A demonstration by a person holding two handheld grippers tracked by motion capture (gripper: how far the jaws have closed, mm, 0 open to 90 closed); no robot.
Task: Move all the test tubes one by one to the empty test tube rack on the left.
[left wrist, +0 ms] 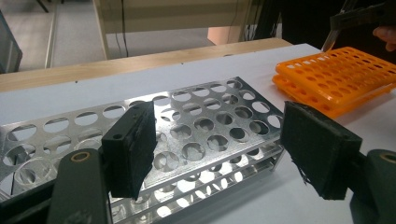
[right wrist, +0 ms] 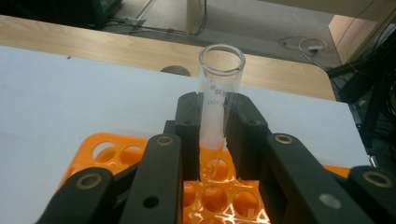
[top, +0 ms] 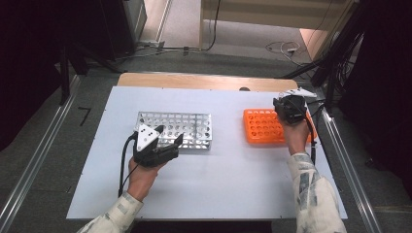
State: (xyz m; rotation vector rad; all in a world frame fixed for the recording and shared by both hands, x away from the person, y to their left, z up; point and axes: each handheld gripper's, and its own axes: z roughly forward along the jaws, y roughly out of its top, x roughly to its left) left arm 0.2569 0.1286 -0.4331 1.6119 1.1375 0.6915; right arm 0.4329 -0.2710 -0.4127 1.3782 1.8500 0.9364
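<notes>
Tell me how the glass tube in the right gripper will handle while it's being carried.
The glass test tube looks thin-walled and empty, so probably light but fragile. Its smooth round surface may slip between the right gripper's pads, which are shut on it. Laid on the table, it would likely roll.

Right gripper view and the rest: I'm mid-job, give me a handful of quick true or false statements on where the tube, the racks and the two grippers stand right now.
1. The right gripper is shut on a clear glass test tube. True.
2. The test tube is held over the metal rack. False: it is over the orange rack.
3. The left gripper is open with nothing between its fingers. True.
4. The orange rack sits to the left of the metal rack in the high view. False: it sits to the right.
5. The test tube's open mouth points up in the right gripper view. True.
</notes>
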